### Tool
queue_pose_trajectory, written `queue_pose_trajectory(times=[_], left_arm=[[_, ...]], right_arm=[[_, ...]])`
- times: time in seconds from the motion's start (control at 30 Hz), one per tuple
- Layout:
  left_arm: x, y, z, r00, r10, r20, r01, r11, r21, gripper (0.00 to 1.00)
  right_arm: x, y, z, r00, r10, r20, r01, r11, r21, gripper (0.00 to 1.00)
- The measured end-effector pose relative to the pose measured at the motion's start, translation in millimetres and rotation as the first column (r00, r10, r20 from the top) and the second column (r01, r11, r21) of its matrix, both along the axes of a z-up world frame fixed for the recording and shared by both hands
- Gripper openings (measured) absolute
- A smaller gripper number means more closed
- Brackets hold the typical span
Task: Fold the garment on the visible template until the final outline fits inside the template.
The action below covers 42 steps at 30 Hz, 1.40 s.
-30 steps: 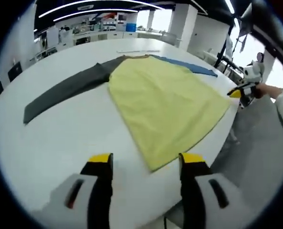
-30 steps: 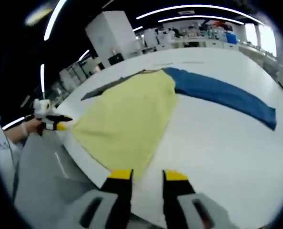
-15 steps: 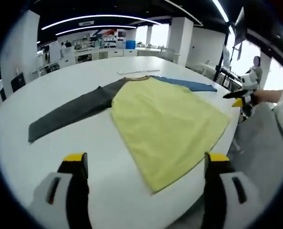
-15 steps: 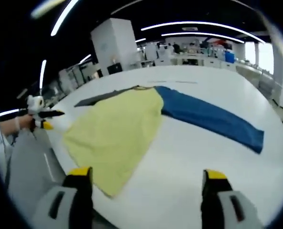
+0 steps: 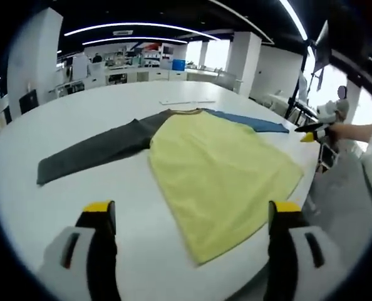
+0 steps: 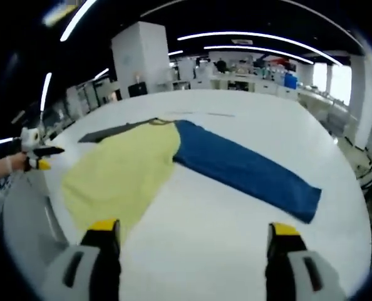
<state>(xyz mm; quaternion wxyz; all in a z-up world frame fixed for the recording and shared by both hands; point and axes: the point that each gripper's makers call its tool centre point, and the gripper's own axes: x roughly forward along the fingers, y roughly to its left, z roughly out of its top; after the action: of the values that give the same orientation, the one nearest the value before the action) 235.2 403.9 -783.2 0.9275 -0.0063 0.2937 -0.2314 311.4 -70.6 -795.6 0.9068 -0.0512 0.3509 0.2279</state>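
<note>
1. both tools hang with jaws spread wide and empty — the left gripper (image 5: 189, 216) and the right gripper (image 6: 192, 235).
2. the garment (image 5: 220, 166) lies flat ahead of both, body yellow, its gray sleeve (image 5: 92, 150) running left and its blue sleeve (image 6: 245, 166) running right — each sleeve nearer its own-side tool.
3. it rests on a white table (image 6: 192, 213) in an open lab hall; no template outline is discernible.

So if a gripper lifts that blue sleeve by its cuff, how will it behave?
Probably floppy: the blue sleeve lies flat and thin on the white table, so it should drape and sag. It likely drags the yellow body it joins. It looks light.
</note>
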Motion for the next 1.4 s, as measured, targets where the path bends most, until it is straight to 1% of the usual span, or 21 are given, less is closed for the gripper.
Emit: queue_pose_trajectory(times=[0.07,0.17,0.27,0.33,0.4,0.43,0.5,0.6,0.67,0.7,0.73,0.77,0.8,0.87,0.93,0.97,1.0,1.03,1.1,1.2,1.4], left_arm=[[0.0,1,-0.4,1.000,0.006,0.001,-0.006,1.000,0.000,0.99],[-0.8,-1,-0.1,1.000,0.014,0.002,-0.014,1.000,-0.006,0.98],[-1.8,-2,-1.7,1.000,0.011,-0.002,-0.011,1.000,0.002,0.98],[-2.1,-1,-4.1,1.000,0.014,-0.009,-0.014,1.000,0.009,0.98],[-2.1,-1,-4.8,1.000,0.020,-0.008,-0.020,1.000,0.007,0.98],[-2.3,-1,-4.9,1.000,0.023,-0.008,-0.023,1.000,0.003,0.98],[-5.0,-2,-6.2,1.000,0.020,-0.015,-0.020,1.000,0.005,0.97],[-6.9,-2,-7.4,1.000,0.018,-0.022,-0.018,1.000,0.011,0.96],[-7.7,-2,-8.1,0.999,0.018,-0.028,-0.017,1.000,0.012,0.96],[-8.0,-1,-8.1,0.999,0.017,-0.029,-0.017,1.000,0.017,0.96],[-8.1,-1,-7.7,0.999,0.018,-0.028,-0.018,1.000,0.018,0.96],[-8.0,-1,-7.1,0.999,0.020,-0.027,-0.019,1.000,0.017,0.95],[-7.4,0,-7.2,0.999,0.026,-0.027,-0.026,1.000,0.011,0.95],[-8.2,1,-7.5,0.999,0.030,-0.031,-0.030,0.999,0.014,0.95],[-10.0,0,-7.8,0.999,0.028,-0.036,-0.028,1.000,0.013,0.95],[-10.8,0,-7.9,0.999,0.028,-0.038,-0.027,1.000,0.014,0.95],[-11.9,0,-8.2,0.999,0.027,-0.042,-0.027,0.999,0.018,0.94],[-12.5,0,-8.3,0.999,0.025,-0.043,-0.024,0.999,0.022,0.94],[-12.9,0,-7.7,0.999,0.023,-0.044,-0.022,0.999,0.025,0.94],[-11.3,4,-7.2,0.999,0.033,-0.041,-0.032,0.999,0.023,0.93],[-12.9,3,-8.2,0.998,0.035,-0.049,-0.034,0.999,0.024,0.92]], right_arm=[[8,-10,4.9,1.000,-0.015,0.026,0.015,1.000,-0.010,0.98],[21,-31,10.0,0.998,-0.059,0.037,0.060,0.998,-0.031,0.97],[34,-53,9.6,0.996,-0.085,0.038,0.086,0.995,-0.051,0.92],[36,-70,8.3,0.990,-0.141,0.023,0.142,0.988,-0.055,0.86],[39,-80,8.0,0.976,-0.217,0.010,0.217,0.976,-0.015,0.79],[49,-98,-0.8,0.966,-0.258,-0.025,0.258,0.966,0.004,0.76],[50,-101,-0.5,0.954,-0.297,-0.044,0.299,0.953,0.047,0.70],[55,-118,-6.1,0.933,-0.354,-0.064,0.358,0.932,0.060,0.64],[59,-126,-3.6,0.923,-0.377,-0.082,0.383,0.921,0.073,0.60],[58,-130,-11.2,0.914,-0.395,-0.090,0.402,0.912,0.082,0.57],[60,-133,-13.2,0.906,-0.411,-0.097,0.420,0.903,0.090,0.54],[56,-130,-14.3,0.886,-0.446,-0.124,0.459,0.882,0.107,0.53],[57,-131,-16.2,0.874,-0.465,-0.141,0.482,0.867,0.127,0.53],[61,-132,-18.0,0.857,-0.493,-0.150,0.514,0.841,0.169,0.49],[68,-147,-28.8,0.837,-0.518,-0.173,0.544,0.821,0.173,0.44],[68,-147,-29.7,0.831,-0.526,-0.180,0.554,0.812,0.184,0.42],[67,-145,-31.1,0.816,-0.540,-0.205,0.575,0.794,0.198,0.40],[67,-145,-31.6,0.810,-0.546,-0.214,0.584,0.786,0.203,0.37],[69,-145,-31.9,0.810,-0.548,-0.211,0.584,0.785,0.205,0.34],[69,-145,-39.2,0.804,-0.551,-0.225,0.590,0.787,0.181,0.32],[72,-141,-38.7,0.804,-0.553,-0.217,0.590,0.789,0.175,0.21]])
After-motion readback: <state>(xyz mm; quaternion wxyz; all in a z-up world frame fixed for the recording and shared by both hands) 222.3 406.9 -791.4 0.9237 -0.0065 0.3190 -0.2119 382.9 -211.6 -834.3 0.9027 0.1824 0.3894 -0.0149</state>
